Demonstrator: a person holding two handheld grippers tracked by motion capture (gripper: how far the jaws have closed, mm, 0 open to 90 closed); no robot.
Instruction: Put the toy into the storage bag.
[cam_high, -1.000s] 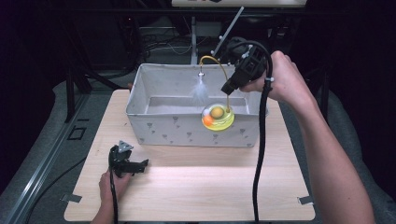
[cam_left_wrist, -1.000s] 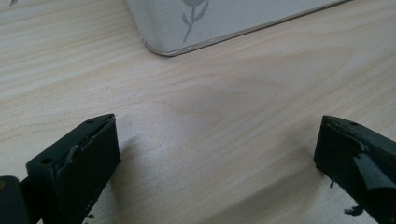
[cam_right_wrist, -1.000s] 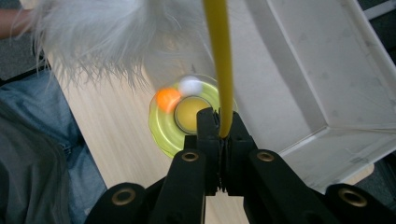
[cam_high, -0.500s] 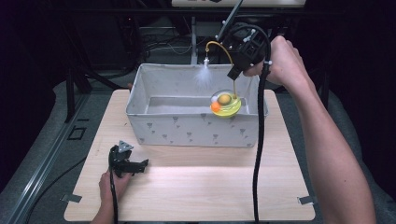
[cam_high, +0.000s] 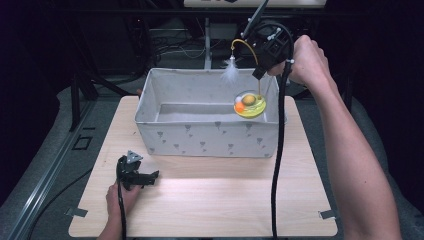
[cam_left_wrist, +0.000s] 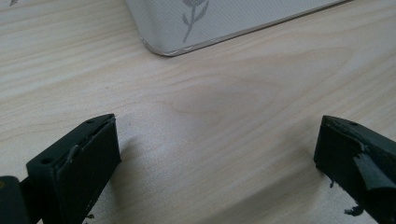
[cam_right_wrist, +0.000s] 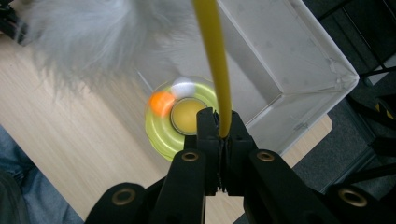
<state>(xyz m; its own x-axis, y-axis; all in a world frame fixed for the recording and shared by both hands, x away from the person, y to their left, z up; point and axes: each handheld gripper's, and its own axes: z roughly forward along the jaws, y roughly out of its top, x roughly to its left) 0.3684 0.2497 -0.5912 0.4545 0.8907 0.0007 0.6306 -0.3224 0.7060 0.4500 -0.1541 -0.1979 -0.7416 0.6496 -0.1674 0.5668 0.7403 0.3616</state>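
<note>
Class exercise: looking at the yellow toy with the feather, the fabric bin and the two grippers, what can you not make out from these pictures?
- Toy, high view: too small to tell whether its base hangs clear of the bin or touches it.
- Feather, right gripper view: blurred, cut off by the top edge.
- Yellow wand: its lower end is hidden between the shut jaws of the right gripper.
- Bin, left gripper view: cut off by the top edge.

no legible txt, labels or nos anywhere

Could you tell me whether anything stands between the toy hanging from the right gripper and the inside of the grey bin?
Nothing visible does. The right gripper is shut on the yellow wire of the toy, which hangs over the right end of the open-topped bin. The floor of the bin below it looks bare.
</note>
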